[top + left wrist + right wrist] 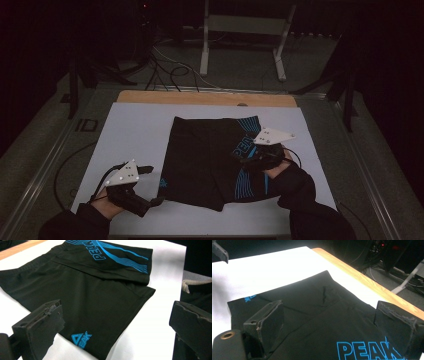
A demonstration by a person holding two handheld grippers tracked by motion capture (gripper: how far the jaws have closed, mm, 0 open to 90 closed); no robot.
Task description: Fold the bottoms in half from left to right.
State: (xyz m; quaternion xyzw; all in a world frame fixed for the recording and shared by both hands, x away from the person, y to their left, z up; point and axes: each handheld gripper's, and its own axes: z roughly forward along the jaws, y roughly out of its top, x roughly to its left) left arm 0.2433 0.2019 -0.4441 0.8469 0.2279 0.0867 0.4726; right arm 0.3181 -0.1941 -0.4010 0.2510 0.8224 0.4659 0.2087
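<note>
**Both grippers open at the black shorts**

The black shorts (210, 162) lie flat on the white sheet (135, 135) in the middle of the table, one side folded over. The left gripper (150, 185) sits just beside their near-left corner, jaws wide apart and empty. The right gripper (245, 159) hovers over the blue lettering, jaws spread, seemingly gripping nothing.

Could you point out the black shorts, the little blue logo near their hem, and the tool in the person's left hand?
black shorts (200, 155): high view, on the plain black middle panel.
small blue logo (81, 338): left gripper view, on the triangle-and-letters print.
left tool (148, 185): high view, midway between its two open jaw tips.
</note>
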